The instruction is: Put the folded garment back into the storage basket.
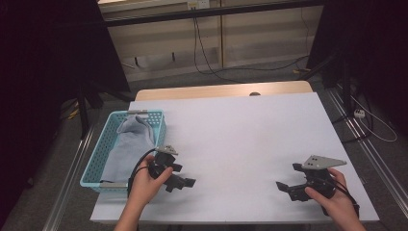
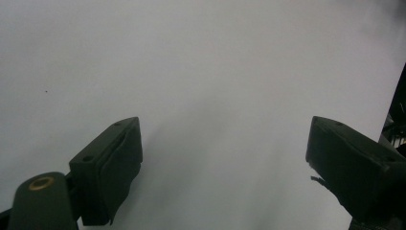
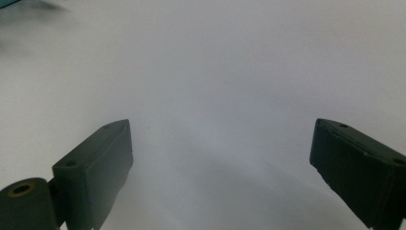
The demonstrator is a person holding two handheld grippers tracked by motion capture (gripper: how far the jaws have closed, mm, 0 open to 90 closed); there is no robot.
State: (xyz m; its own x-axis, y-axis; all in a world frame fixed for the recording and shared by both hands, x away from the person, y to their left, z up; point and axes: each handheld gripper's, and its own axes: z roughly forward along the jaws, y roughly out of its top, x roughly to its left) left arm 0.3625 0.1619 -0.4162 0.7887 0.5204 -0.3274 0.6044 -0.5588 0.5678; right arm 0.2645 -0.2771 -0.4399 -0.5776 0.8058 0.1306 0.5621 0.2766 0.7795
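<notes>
Left gripper (image 1: 185,183) low over the white table (image 1: 240,134) near its front edge, just right of the blue basket (image 1: 108,144), jaws wide apart with bare table between them in the left gripper view (image 2: 225,158). Right gripper (image 1: 284,187) well apart at the front right, aimed left toward the other, jaws likewise spread and holding nothing (image 3: 220,158). Grey cloth (image 1: 127,144) lying folded inside the basket at the table's left edge, touched by neither gripper.
</notes>
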